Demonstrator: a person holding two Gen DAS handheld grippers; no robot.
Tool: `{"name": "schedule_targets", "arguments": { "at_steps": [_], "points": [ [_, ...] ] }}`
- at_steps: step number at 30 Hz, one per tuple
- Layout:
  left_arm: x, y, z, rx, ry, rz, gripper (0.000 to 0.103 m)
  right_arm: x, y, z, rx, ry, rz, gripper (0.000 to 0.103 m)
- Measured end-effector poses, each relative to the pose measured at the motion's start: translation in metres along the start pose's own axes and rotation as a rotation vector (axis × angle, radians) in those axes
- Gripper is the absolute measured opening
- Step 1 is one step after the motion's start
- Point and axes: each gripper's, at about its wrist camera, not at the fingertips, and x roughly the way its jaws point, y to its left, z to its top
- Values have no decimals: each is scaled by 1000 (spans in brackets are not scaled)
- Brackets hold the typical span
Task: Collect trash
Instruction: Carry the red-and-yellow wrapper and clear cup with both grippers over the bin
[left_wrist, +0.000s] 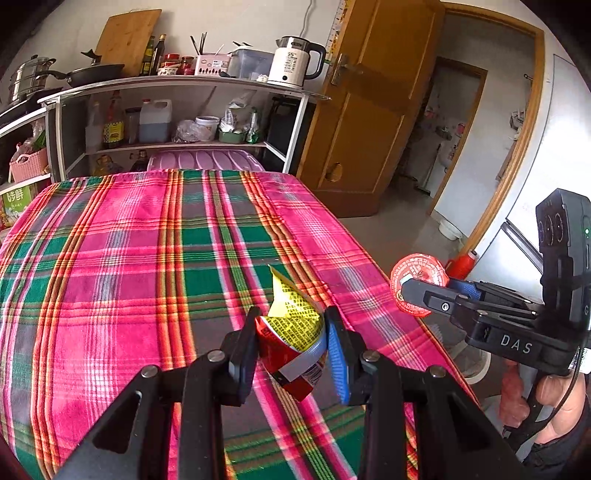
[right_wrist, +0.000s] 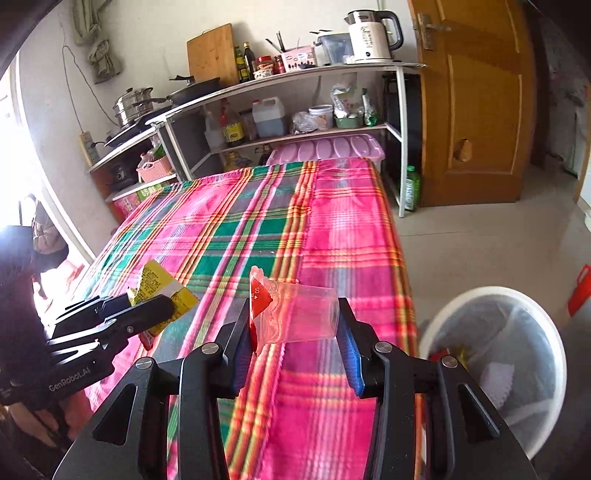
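Two bits of trash are up off the table (right_wrist: 332, 236): our left gripper (left_wrist: 291, 345) pinches a crumpled wrapper (left_wrist: 293, 332), our right gripper (right_wrist: 293, 328) pinches a clear cup (right_wrist: 299, 314) lying sideways, its red lid (right_wrist: 258, 295) half torn. Both hang over the table's near end, the cup closer to the bin (right_wrist: 495, 373) on the floor beside the table. Risks as we judge them: the slick cup could slip, or the light wrapper miss the rim. Bin is bag-lined, some scraps already inside.

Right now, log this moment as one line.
left gripper: holds yellow wrapper | right gripper: holds clear cup | bin: right of table
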Motion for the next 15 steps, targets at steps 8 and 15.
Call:
{"name": "schedule_targets", "arguments": {
  "at_steps": [8,15],
  "points": [
    [-7,-37,0,47,-14,-56,36,-39,-26,-19,39,-35,-42,43],
    [-4,-64,0,86,-12,-94,36,-61,-48,-33,81,-55,-76,43]
  ]
}}
